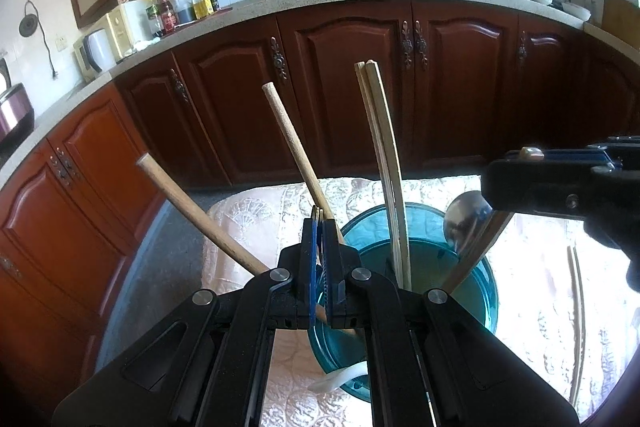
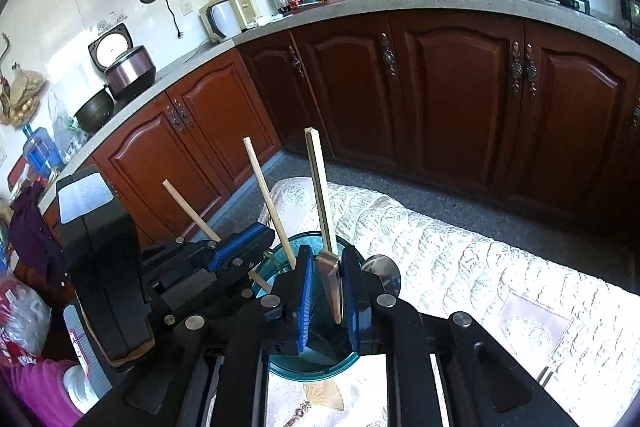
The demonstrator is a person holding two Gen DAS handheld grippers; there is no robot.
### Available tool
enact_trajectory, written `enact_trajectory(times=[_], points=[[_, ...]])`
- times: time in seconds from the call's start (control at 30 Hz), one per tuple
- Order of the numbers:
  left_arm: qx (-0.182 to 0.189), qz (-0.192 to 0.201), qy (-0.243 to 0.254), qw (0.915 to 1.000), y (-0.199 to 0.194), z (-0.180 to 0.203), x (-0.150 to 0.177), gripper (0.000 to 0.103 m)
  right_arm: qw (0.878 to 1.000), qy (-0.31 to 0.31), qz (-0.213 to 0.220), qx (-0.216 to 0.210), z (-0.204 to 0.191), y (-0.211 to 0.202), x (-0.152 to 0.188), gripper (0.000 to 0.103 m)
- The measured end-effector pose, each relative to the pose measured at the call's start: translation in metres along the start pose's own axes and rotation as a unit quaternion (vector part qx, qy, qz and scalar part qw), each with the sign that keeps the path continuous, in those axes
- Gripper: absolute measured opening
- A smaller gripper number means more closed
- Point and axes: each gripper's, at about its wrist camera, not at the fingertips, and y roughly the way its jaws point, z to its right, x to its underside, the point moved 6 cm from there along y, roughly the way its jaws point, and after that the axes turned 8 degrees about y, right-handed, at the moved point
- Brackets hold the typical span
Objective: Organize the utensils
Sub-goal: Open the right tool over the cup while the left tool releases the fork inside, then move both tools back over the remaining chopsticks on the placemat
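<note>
Teal cup (image 1: 486,291) near cloth edge (image 1: 224,203)

My left gripper (image 1: 319,227) is black plastic with blue ribbed pads and round silver screws at the joints; my right gripper (image 2: 325,267) matches it; my sleeve (image 2: 40,395) is pink.

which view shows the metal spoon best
The left wrist view: the metal spoon shows its whole bowl above the teal cup. The right wrist view shows only part of the bowl, behind the right hand-held gripper.
</note>
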Motion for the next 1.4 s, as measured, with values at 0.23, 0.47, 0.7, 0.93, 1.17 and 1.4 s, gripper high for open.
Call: enact_trajectory(times=[0.23, 0.47, 0.7, 0.93, 1.17, 1.4], points=[[0.008, -0.007, -0.015, 0.9998, 0.000, -0.003, 0.001, 0.002, 1.000, 0.013, 0.011, -0.002, 0.005, -0.011, 0.001, 0.025], [0.030, -0.021, -0.029, 0.9989, -0.004, -0.002, 0.004, 0.012, 1.000, 0.022, 0.020, 0.000, 0.010, -0.021, 0.003, 0.028], [0.037, -0.012, -0.035, 0.9986, -0.018, -0.001, -0.001, 0.032, 0.999, 0.026, 0.034, -0.001, 0.010, -0.035, 0.003, 0.031], [0.041, 0.005, -0.046, 0.9981, -0.038, -0.005, -0.007, 0.041, 0.998, 0.027, 0.050, -0.001, 0.005, -0.052, 0.004, 0.034], [0.047, 0.016, -0.052, 0.9974, -0.059, -0.005, -0.009, 0.051, 0.998, 0.026, 0.063, 0.002, 0.002, -0.073, 0.011, 0.037], [0.056, 0.041, -0.059, 0.9959, -0.085, -0.002, -0.015, 0.062, 0.997, 0.031, 0.076, 0.015, 0.010, -0.096, 0.021, 0.039]])
